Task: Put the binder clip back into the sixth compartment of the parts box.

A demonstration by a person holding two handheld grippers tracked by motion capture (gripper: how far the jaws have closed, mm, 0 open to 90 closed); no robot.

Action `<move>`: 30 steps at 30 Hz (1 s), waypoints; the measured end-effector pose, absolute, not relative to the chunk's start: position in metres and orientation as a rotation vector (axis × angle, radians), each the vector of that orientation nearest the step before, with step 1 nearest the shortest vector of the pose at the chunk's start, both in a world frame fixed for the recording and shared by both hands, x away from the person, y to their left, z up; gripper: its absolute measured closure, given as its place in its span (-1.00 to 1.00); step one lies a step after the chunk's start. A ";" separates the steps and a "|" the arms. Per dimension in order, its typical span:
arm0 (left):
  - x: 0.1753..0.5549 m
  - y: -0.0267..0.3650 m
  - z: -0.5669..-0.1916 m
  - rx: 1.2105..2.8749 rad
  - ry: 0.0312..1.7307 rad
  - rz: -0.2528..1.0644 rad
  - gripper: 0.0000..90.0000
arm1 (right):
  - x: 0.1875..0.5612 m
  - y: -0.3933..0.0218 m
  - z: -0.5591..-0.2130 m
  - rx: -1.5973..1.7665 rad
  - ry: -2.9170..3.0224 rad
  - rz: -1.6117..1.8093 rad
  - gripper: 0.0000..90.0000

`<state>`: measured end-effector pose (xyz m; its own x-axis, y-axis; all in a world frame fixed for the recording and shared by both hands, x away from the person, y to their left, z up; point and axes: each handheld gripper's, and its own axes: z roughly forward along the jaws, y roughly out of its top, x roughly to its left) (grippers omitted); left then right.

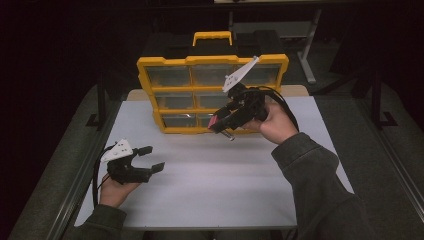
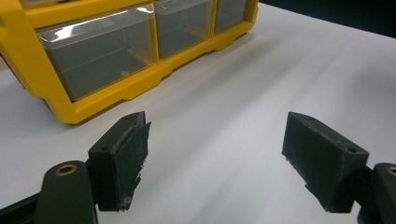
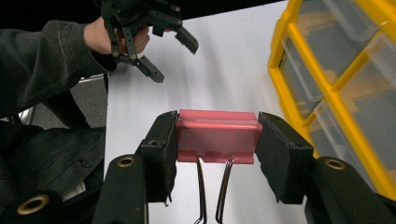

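Right tool (image 3: 212,140) is pinching a pink binder clip (image 3: 217,135) across its body, pads on both ends, wire handles hanging toward me (keeps the clip from swivelling). In the high view I hold it off the tabletop (image 1: 210,185), just in front of the yellow organizer (image 1: 212,95), near its bottom row of clear drawers (image 1: 177,120). My guess is it's headed for one of them, hence the approach from the front. All drawers look pushed in, so one has to come out first. Left tool (image 1: 150,159) is spread, nothing between the pads, parked low at the tabletop's left side, free to pull a drawer.
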<state>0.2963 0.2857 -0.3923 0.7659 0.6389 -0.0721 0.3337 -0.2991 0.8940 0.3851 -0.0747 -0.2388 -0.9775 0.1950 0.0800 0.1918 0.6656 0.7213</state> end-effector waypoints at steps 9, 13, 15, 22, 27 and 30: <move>0.297 0.286 -0.392 1.907 0.741 0.363 -0.51 | 0.391 -0.087 -0.220 0.354 2.829 1.232 0.08; 0.296 0.285 -0.392 1.914 0.738 0.365 -0.51 | 0.395 -0.095 -0.211 0.386 2.809 1.232 0.08; 0.296 0.285 -0.392 1.910 0.739 0.364 -0.51 | 0.396 -0.098 -0.208 0.398 2.803 1.233 0.08; 0.297 0.286 -0.392 1.925 0.734 0.366 -0.51 | 0.401 -0.109 -0.200 0.434 2.784 1.227 0.08; 0.296 0.286 -0.392 1.917 0.739 0.364 -0.51 | 0.404 -0.116 -0.197 0.451 2.771 1.218 0.08; 0.296 0.286 -0.392 1.922 0.739 0.364 -0.51 | 0.407 -0.120 -0.196 0.461 2.763 1.215 0.08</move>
<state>0.2964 0.2858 -0.3919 0.7678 0.6371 -0.0672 0.3355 -0.3105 0.8894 0.4067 -0.1199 -0.1957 -0.9505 0.3080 0.0403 0.2378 0.6382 0.7322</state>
